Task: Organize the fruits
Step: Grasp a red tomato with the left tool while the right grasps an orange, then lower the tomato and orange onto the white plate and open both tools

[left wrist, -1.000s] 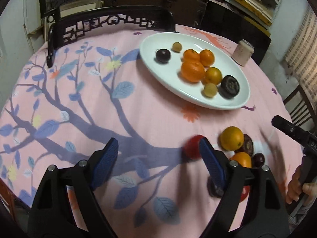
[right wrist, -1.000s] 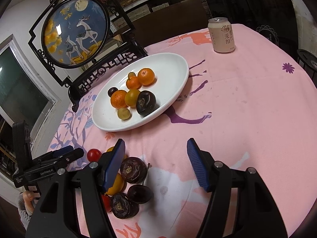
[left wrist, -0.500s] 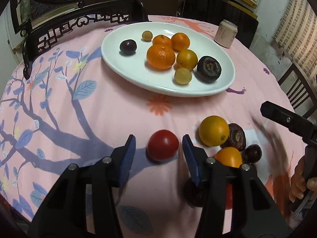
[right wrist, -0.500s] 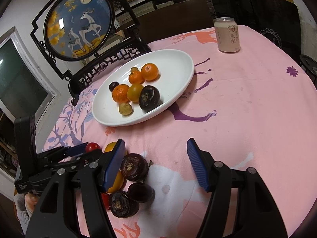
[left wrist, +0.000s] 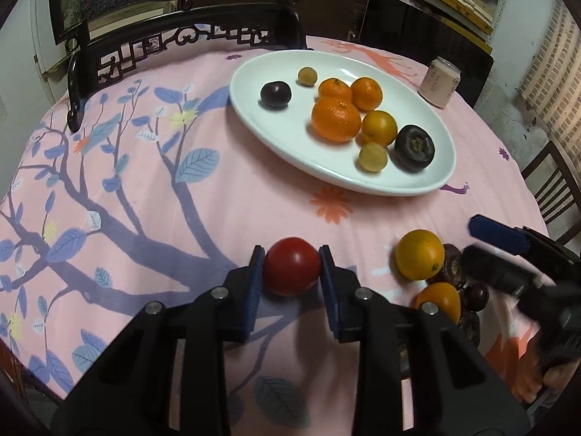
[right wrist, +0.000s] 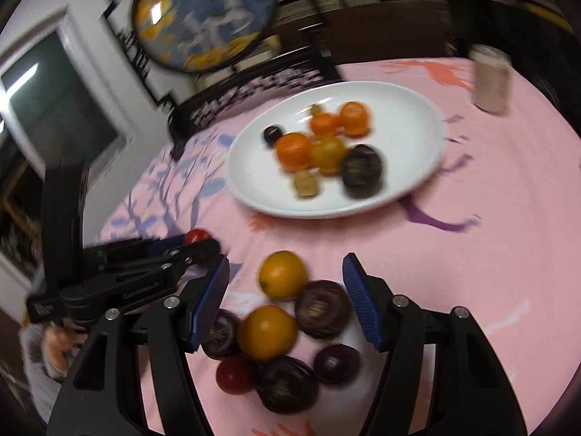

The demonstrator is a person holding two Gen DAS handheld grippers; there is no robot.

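Your left gripper (left wrist: 291, 270) is closing on the red tomato (left wrist: 291, 271), blue pads pressed to both its sides while it sits on the pink tablecloth (left wrist: 145, 189), well short of the white plate (left wrist: 254, 109). The tomato is round and smooth, so if you squeeze off-centre it could squirt forward; squeeze too hard and you may bruise it. Lifting quickly could let it roll out.

Your right gripper (right wrist: 287, 299) hangs about half open over the loose pile, holding nothing; the yellow-orange fruit (right wrist: 282, 274) sits just ahead of its pads. Sweeping in could scatter the dark purple fruits (right wrist: 321, 309) toward the table edge.

The right wrist view is motion-blurred, so the fruit kinds on the plate are hard to tell. In the left wrist view, the gripper body hides part of the pile.
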